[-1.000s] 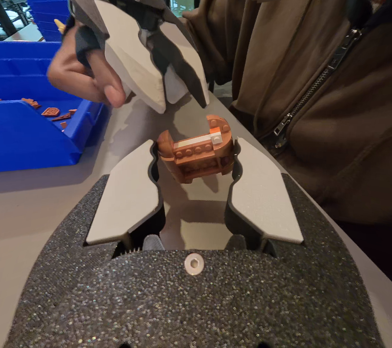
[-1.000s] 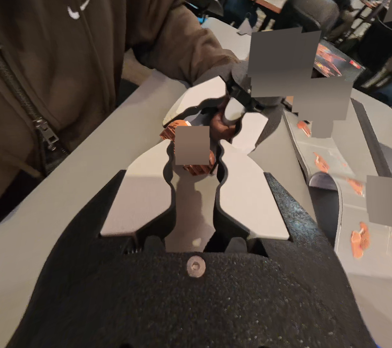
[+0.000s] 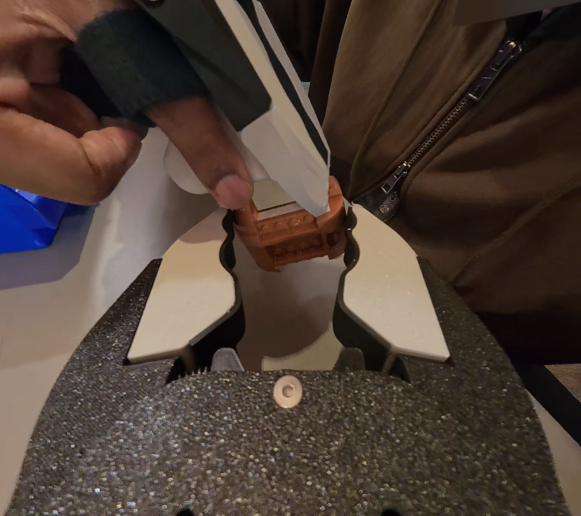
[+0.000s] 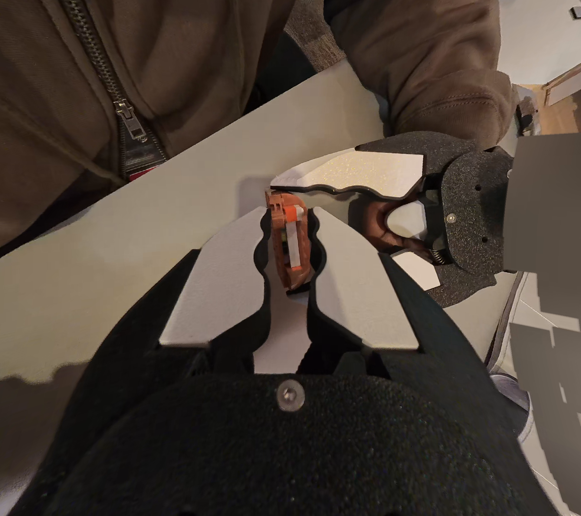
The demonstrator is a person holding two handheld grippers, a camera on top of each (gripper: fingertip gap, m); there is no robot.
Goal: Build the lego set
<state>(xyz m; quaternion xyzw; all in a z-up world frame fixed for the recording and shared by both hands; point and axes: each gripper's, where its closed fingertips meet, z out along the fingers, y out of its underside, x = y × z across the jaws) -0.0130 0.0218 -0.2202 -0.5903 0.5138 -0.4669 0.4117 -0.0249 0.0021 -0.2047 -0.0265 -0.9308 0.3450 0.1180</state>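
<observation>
Assembly (image 3: 290, 233) of brown bricks clamped endwise between left gripper (image 3: 289, 237) fingertips near tabletop (image 4: 157, 227) edge; right gripper (image 4: 289, 237), narrowly parted, straddles its long axis.

I see warm dim indoor light, soft shadows on bench (image 4: 157, 233) under fingers (image 4: 226, 274). Strong fisheye stretch at edges. Hand (image 3: 63, 111) blurred up close.

lego build (image 3: 290, 233) between left gripper (image 3: 289, 222) fingers, above table (image 4: 176, 211); right gripper (image 3: 317, 202) on top.
</observation>
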